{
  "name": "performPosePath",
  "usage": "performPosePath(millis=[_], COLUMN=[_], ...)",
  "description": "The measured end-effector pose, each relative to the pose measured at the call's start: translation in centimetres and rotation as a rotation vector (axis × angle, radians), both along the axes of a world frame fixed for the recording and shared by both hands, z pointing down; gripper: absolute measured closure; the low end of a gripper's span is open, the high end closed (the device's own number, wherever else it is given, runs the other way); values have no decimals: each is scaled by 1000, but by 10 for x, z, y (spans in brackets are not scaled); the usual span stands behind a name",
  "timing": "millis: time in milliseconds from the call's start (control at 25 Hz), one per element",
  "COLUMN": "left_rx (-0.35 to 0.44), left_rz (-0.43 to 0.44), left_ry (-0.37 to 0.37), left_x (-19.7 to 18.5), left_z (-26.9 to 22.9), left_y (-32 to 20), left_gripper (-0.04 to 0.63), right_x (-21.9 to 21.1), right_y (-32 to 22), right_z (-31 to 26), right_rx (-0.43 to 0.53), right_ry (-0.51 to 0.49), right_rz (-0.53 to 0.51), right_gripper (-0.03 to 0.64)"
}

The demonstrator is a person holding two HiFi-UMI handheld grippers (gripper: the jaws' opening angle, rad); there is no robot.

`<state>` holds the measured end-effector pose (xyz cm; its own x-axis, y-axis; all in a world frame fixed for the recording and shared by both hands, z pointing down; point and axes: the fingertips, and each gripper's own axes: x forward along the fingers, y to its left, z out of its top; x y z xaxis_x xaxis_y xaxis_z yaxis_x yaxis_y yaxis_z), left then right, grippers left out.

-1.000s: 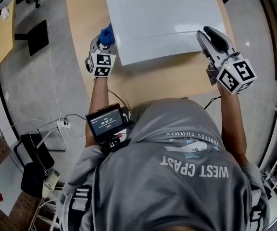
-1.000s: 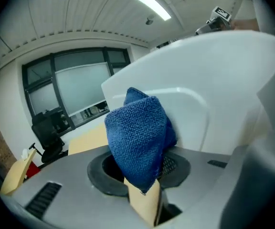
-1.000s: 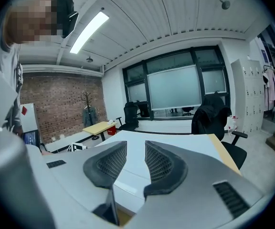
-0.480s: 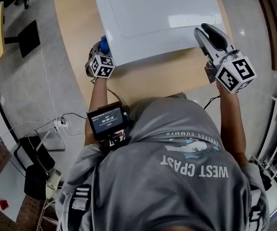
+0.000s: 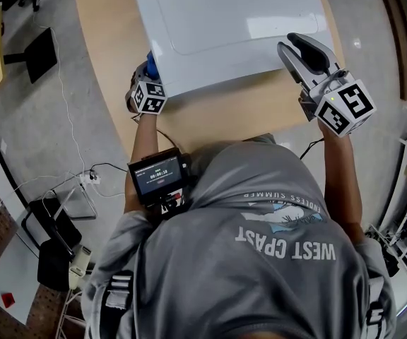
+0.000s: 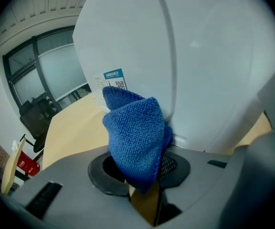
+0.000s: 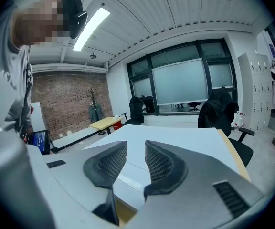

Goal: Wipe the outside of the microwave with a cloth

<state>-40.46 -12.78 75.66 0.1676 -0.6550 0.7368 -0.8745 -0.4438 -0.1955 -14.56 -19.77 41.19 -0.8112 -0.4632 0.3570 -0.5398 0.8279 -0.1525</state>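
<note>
The white microwave point(image 5: 232, 27) stands on a wooden table point(image 5: 246, 115). My left gripper point(image 5: 145, 76) is at the microwave's left side near its front corner, shut on a bunched blue cloth point(image 5: 151, 63). In the left gripper view the cloth point(image 6: 135, 137) sticks up from between the pads of that gripper point(image 6: 140, 163), close against the microwave's white side wall point(image 6: 199, 56), which carries a small blue sticker point(image 6: 114, 79). My right gripper point(image 5: 297, 46) rests over the top's front right corner. It point(image 7: 136, 161) is open, nothing between its pads, and the white top point(image 7: 175, 144) lies beyond.
A small screen device point(image 5: 157, 179) hangs at the person's chest. Cables and a power strip point(image 5: 90, 181) lie on the grey floor to the left. A black office chair point(image 7: 221, 113) and other desks stand behind the microwave in the right gripper view.
My left gripper with the cloth has sunk lower beside the microwave's left wall, so less of the cloth shows from above. The right gripper has stayed at the front right corner.
</note>
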Motion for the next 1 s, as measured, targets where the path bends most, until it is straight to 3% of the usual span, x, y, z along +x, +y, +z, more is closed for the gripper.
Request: performPosePath(millis=[560, 760, 1000], left_rx=[-20, 31, 109], left_rz=[-41, -78, -158], left_ry=[35, 59, 61], left_x=[-1, -13, -37], left_z=[0, -52, -67], left_y=[-6, 13, -6], left_gripper=[474, 474, 474], right_x=[3, 1, -4], right_y=[-7, 16, -12], right_z=[5, -37, -13], right_rx=[3, 31, 38], right_ry=[-25, -43, -107], right_rz=[-32, -31, -53], right_gripper=[491, 526, 568])
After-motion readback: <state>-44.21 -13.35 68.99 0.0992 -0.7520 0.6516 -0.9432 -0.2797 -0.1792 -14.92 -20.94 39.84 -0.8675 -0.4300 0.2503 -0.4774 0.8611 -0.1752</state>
